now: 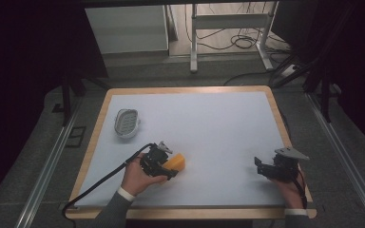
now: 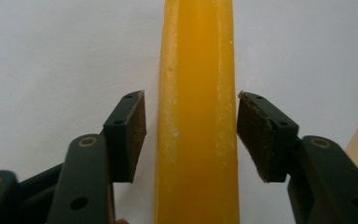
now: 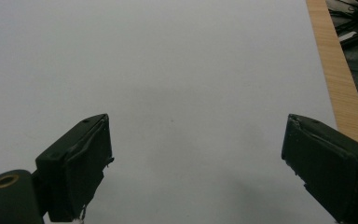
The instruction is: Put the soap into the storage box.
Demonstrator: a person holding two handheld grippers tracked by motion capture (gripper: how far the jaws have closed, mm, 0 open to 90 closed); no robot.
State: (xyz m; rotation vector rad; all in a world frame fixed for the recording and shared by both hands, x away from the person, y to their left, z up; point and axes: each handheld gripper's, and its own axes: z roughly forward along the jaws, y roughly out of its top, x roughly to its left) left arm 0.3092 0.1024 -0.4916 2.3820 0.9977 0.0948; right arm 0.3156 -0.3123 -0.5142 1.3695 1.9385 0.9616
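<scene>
The yellow bar (image 2: 198, 116) lies on the table (image 1: 218, 123) between the left gripper (image 2: 191, 135) pads, small gaps each side. Looks waxy, stiff, maybe slick; grab mid-length. Right gripper (image 3: 196, 163) is spread, empty.

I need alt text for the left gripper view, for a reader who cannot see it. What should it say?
A long yellow block runs up the middle of the picture, lying on a white table surface. The left gripper has one black jaw on each side of the block, with a thin gap visible at each pad, so it is not yet clamped.
</scene>
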